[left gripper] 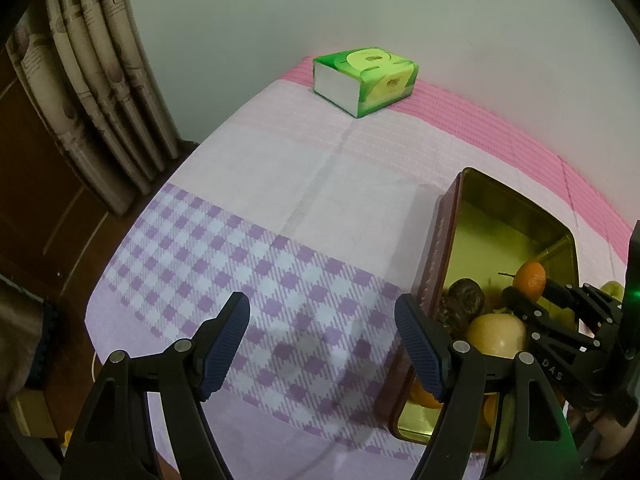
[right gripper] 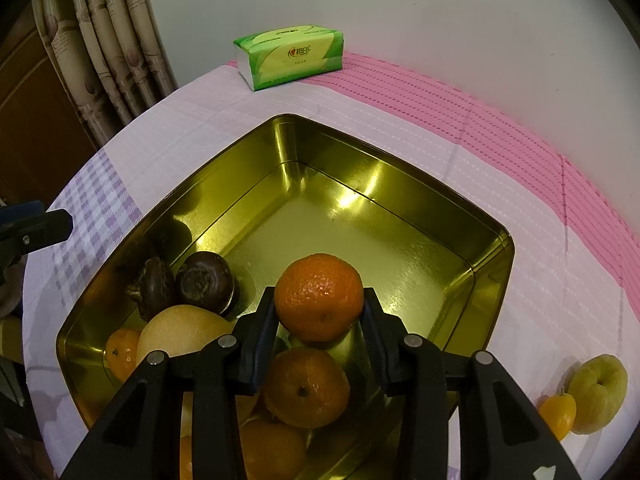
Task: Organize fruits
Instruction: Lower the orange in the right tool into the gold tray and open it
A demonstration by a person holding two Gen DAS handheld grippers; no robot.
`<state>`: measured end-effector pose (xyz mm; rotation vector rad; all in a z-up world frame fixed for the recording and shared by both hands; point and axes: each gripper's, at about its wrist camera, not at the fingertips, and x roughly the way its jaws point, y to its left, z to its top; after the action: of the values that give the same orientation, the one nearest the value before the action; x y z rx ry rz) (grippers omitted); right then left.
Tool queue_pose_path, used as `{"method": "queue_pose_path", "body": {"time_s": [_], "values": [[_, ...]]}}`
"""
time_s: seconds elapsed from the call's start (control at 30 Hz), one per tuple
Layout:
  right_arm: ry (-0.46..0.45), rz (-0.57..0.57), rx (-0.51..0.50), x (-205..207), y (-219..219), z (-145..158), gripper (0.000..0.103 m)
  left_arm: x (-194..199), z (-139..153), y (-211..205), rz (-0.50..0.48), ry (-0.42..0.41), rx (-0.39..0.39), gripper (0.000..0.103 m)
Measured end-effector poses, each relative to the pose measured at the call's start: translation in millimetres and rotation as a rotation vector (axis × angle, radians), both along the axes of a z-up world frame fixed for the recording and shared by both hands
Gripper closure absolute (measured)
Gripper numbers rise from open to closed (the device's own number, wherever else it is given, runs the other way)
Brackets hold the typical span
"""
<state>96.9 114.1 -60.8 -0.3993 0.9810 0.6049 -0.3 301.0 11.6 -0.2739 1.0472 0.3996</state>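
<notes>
A: What covers the desk [left gripper: 280, 184]?

B: A cloth [right gripper: 500, 160] in bands: purple-and-white check at the near end, pale lilac in the middle, pink stripes against the plain pale wall [left gripper: 360, 8]. A green tissue pack [right gripper: 290, 57] sits at the far end near the wall, and patterned beige curtains [left gripper: 100, 92] hang at the left beside dark wood panelling.

A: And the fruit?

B: Most lies at the near end of a gold-lined tin [right gripper: 400, 184] on the cloth: several tangerines, a pale yellow pear [right gripper: 184, 332] and two dark brown fruits [right gripper: 204, 282]. The tin's far half is bare metal. Outside it, on the right, a green apple [right gripper: 598, 394] and a small orange fruit [right gripper: 558, 414] touch each other on the cloth.

A: The hands?

B: The right hand-held gripper [right gripper: 320, 312] clamps a tangerine [right gripper: 319, 296] above the fruit in the tin. The left hand-held gripper [left gripper: 322, 344] hangs over the checked band just left of the tin, jaws apart, holding nothing.
</notes>
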Motion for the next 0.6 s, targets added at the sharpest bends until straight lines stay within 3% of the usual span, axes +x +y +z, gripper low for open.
{"method": "queue_pose_path", "body": {"time_s": [0.6], "values": [[-0.032,0.006,0.052,-13,-3,15,0.06,3,1,-9,-0.031,0.002,0.018,0.028]]}}
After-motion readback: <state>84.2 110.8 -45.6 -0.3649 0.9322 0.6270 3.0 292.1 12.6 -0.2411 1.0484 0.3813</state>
